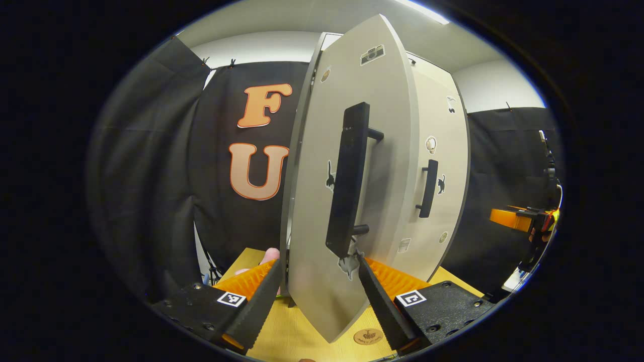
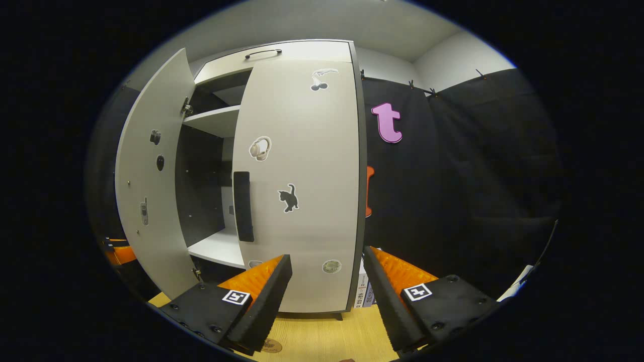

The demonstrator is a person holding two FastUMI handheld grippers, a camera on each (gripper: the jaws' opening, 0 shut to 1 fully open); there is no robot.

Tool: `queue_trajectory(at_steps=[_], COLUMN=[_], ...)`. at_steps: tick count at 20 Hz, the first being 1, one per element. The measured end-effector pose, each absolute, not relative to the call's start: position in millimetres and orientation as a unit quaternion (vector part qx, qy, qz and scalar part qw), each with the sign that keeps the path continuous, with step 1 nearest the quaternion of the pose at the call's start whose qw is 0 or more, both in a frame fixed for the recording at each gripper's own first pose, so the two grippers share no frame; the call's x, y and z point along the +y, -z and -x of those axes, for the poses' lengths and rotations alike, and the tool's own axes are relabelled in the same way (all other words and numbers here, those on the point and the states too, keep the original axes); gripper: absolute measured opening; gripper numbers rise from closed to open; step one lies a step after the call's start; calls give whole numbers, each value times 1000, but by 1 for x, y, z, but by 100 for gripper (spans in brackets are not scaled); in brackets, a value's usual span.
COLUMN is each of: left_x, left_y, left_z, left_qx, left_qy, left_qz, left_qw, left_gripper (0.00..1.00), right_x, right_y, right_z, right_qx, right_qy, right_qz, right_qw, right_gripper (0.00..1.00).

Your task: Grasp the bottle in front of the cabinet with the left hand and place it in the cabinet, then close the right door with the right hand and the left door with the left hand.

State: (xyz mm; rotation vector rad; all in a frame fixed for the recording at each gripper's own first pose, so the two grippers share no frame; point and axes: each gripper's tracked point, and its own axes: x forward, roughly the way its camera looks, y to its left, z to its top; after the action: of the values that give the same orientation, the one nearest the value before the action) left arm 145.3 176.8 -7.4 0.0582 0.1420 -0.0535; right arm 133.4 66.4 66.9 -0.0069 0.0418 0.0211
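Cabinet (image 2: 302, 301) fills centre frame in the right gripper view, right door (image 2: 302, 191) shut, left door (image 2: 151, 201) ajar at left. Left gripper (image 1: 319, 296) gapes astride that door's (image 1: 347, 151) edge. Right gripper (image 2: 327, 296) released, low centre. Bottle: cannot tell.

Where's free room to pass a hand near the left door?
Free: tabletop before the shut right door, and the gap between both doors over the lower shelf. Crowded: left door, its edge sits between the left gripper jaws.

A staged recording booth, not a home, black cloth (image 2: 453, 191) clipped up as walls, a sticker-covered cabinet (image 2: 302, 201) stood on a wooden tabletop (image 2: 322, 337), plain white ceiling (image 2: 352, 20) overhead
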Motion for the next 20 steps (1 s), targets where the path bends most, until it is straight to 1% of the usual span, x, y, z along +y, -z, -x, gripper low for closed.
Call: queue_trajectory(at_steps=[1,3,6,8,11,13,14,15,17,20], left_x=[178,176,167,160,143,132,128,120,110,106], left_y=[8,7,9,14,22,28,32,34,37,38], left_z=[-150,-160,-175,-187,-206,-227,-237,-247,-261,-271], left_qx=[68,63,56,57,54,53,55,57,58,58], left_qy=[19,11,9,13,23,30,33,34,33,26], left_qz=[-32,-32,-24,-26,-31,-29,-27,-24,-18,-18], left_qw=[997,997,998,998,998,998,998,998,998,998], left_gripper=[93,93,92,93,92,93,92,93,92,92], right_x=[62,50,33,22,3,-9,-16,-22,-33,-44], right_y=[-68,-71,-78,-82,-82,-81,-80,-79,-77,-76], right_z=[-131,-127,-124,-124,-127,-129,-131,-132,-134,-136], right_qx=[20,16,6,-1,-4,-3,-2,-1,1,2], right_qy=[-12,-12,-10,-7,1,7,10,15,22,28], right_qz=[6,15,22,25,27,28,29,31,32,29], right_qw=[1000,1000,1000,1000,1000,1000,1000,999,999,999], right_gripper=[95,95,95,95,95,95,95,95,95,95])
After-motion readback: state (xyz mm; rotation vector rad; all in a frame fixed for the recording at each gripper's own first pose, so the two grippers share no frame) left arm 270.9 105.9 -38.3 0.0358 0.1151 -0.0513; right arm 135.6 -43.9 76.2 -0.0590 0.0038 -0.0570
